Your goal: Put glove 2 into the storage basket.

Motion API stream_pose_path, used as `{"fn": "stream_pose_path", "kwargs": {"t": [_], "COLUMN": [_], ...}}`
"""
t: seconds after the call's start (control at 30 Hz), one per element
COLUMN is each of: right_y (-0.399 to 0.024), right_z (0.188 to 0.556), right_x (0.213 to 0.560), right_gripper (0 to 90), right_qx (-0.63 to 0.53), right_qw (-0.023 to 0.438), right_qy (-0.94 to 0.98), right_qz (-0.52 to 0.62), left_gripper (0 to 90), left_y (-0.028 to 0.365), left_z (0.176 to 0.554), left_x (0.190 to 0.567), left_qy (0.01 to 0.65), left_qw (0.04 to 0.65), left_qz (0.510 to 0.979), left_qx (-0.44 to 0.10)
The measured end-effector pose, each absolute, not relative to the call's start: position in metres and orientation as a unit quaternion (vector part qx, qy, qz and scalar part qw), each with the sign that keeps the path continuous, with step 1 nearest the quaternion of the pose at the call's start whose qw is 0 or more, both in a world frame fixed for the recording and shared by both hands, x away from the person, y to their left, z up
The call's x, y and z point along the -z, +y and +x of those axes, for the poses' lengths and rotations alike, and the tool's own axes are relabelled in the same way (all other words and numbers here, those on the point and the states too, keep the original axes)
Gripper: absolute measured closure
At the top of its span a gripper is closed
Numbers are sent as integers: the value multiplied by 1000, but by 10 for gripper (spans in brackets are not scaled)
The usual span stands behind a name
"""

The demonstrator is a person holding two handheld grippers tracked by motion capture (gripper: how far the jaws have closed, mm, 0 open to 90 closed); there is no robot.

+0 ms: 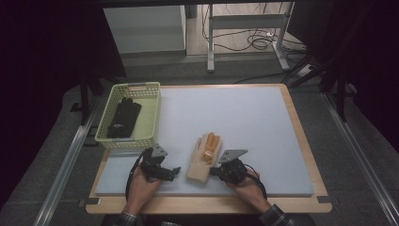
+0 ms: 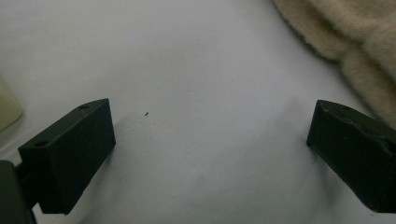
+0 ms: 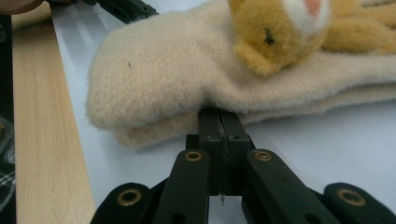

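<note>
Cream mitten point(image 1: 203, 157) lying on the mat; black glove point(image 1: 123, 117) already sitting in basket point(image 1: 153, 113). Right gripper point(image 3: 219, 122) pressing together, jaws touching mitten's edge; left gripper point(image 2: 210, 140) waiting apart.

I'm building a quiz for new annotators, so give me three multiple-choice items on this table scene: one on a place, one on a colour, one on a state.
1. Where does the black glove lie?
A. In the yellow-green basket
B. On the wooden edge of the table
C. On top of the cream glove

2. What colour is the animal figure on the cream glove?
A. Blue
B. Orange-yellow
C. Green

3. How do the jaws of the left claw stand?
A. Clamped on the basket
B. Shut together
C. Wide apart over the bare mat

Answers: 1 A, the high view shows it inside the basket. 2 B, the right gripper view shows orange-yellow plush. 3 C, the left gripper view shows a wide gap with only mat between the jaws.
</note>
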State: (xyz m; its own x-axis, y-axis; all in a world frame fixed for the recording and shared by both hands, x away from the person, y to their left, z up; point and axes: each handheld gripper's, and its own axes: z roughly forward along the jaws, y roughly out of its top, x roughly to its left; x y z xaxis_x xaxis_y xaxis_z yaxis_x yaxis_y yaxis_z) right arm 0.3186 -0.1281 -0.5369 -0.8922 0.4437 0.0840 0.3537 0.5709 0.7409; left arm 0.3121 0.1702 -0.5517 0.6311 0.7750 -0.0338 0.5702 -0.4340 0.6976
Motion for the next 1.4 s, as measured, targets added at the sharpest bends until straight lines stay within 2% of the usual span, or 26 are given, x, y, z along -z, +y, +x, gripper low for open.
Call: {"fn": "stream_pose_path", "kwargs": {"t": [0.27,0.57,0.83,1.0,1.23,1.4], "right_y": [-119,-108,-92,-100,-138,-169], "right_z": [322,326,334,332,339,349], "right_x": [537,538,538,535,522,519], "right_gripper": [884,884,883,846,700,478], "right_qx": [-405,-405,-402,-401,-403,-398], "right_qw": [54,51,60,63,100,122], "right_qy": [885,884,888,888,875,864], "right_qz": [223,226,217,216,248,283], "left_gripper": [17,17,18,18,18,12], "left_y": [171,197,198,198,199,199], "left_z": [310,301,301,301,302,302], "left_x": [551,552,553,553,553,553], "left_qy": [407,414,409,408,408,406], "left_qw": [344,348,346,346,345,345], "left_qz": [833,829,832,833,833,835], "left_qx": [-148,-144,-142,-142,-140,-139]}}
